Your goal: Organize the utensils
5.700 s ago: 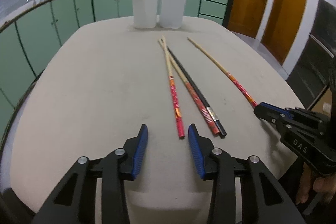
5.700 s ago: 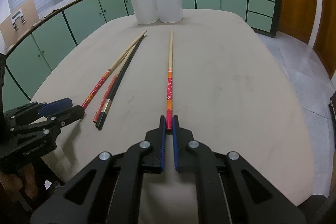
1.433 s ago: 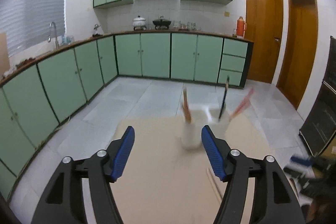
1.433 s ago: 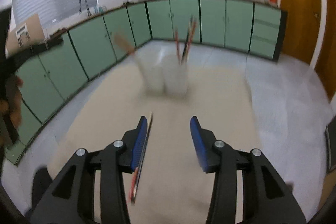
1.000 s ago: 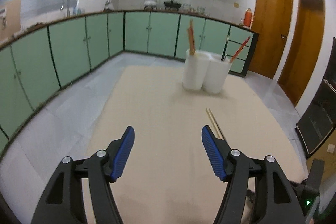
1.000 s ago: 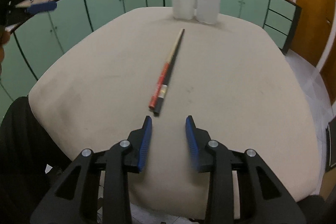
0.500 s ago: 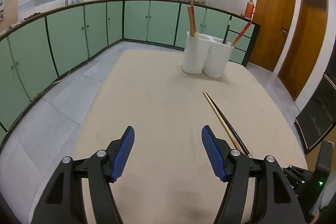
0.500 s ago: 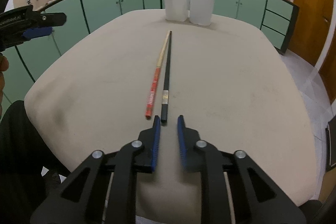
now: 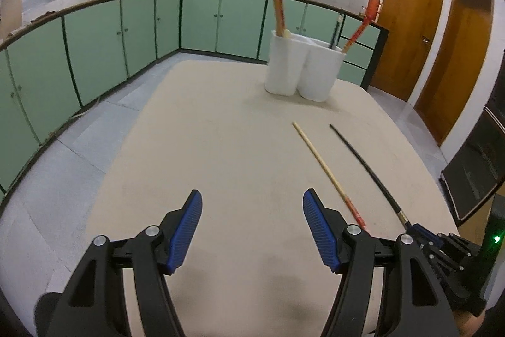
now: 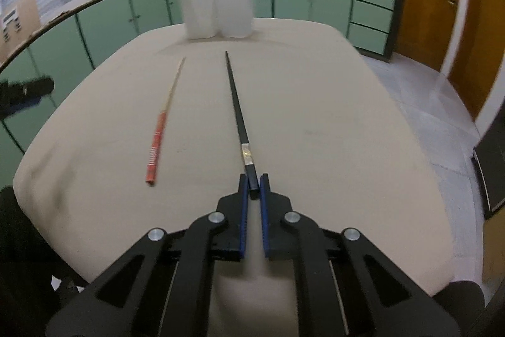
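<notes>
Beige table (image 10: 315, 116) fills mid-frame. Its thin black chopstick (image 10: 235, 103) has a silver band, its butt clamped in the right claw (image 10: 253, 182), which has just closed. Left claw (image 9: 249, 220) gapes, empty.

Two chopsticks (image 9: 328, 171) on beige table (image 9: 221, 147), left hand-held gripper (image 9: 252, 229) wide apart.

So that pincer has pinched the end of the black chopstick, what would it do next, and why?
Probably lift it and carry it toward the white holder. The right gripper has just been closing and now pinches the black chopstick by its near end, while the rest of the stick points toward the holder, where other chopsticks already stand. The red-ended chopstick lies apart, out of the way.
</notes>
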Tool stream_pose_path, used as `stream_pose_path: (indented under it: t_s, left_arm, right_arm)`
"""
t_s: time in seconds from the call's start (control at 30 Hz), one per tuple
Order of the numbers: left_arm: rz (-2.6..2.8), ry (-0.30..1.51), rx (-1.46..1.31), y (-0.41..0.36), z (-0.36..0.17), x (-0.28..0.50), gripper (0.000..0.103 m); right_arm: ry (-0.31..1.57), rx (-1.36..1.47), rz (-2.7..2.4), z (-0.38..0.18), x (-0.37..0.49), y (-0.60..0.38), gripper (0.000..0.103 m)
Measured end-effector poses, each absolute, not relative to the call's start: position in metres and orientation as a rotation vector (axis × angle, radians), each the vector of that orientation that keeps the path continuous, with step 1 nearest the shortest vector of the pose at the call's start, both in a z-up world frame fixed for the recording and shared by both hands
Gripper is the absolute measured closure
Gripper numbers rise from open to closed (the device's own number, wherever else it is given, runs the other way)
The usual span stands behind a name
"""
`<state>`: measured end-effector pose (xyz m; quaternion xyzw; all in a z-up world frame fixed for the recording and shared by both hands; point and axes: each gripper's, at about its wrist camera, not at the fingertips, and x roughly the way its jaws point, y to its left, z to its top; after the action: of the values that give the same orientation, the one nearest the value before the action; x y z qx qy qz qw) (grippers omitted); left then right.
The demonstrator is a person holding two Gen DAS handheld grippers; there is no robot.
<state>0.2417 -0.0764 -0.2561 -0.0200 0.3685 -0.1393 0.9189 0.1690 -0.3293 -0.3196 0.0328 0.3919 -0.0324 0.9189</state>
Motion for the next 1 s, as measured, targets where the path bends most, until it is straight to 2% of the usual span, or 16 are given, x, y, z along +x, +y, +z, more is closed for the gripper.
stream_pose_path:
  t_s: [0.43,0.6,0.67,0.7,0.77,0.9,1.0]
  left_arm:
    - [-0.440,0.801,0.013,-0.185,-0.303,0.216,0.041]
    - [-0.416,0.817,0.038,-0.189,-0.316,0.224,0.062]
    - [-0.410,0.809,0.042,-0.184,-0.315,0.225,0.076]
    - [-0.402,0.802,0.042,-0.181,-0.315,0.225,0.080]
    - [-0.375,0.786,0.045,-0.175,-0.315,0.224,0.096]
    - [-0.297,0.735,0.068,-0.162,-0.314,0.219,0.103]
    - [-0.255,0.745,0.043,-0.147,-0.314,0.215,0.103]
  right_arm:
    - [0.785,0.121,-0.061,-0.321,0.147,-0.362,0.096]
    - [0.786,0.128,-0.050,-0.322,0.145,-0.364,0.096]
    - [0.789,0.118,-0.036,-0.322,0.150,-0.360,0.096]
    - [0.790,0.110,-0.030,-0.322,0.151,-0.358,0.096]
    - [0.789,0.082,-0.015,-0.322,0.154,-0.349,0.096]
    - [0.785,0.038,0.003,-0.322,0.160,-0.335,0.096]
    - [0.780,0.037,0.017,-0.320,0.162,-0.330,0.096]
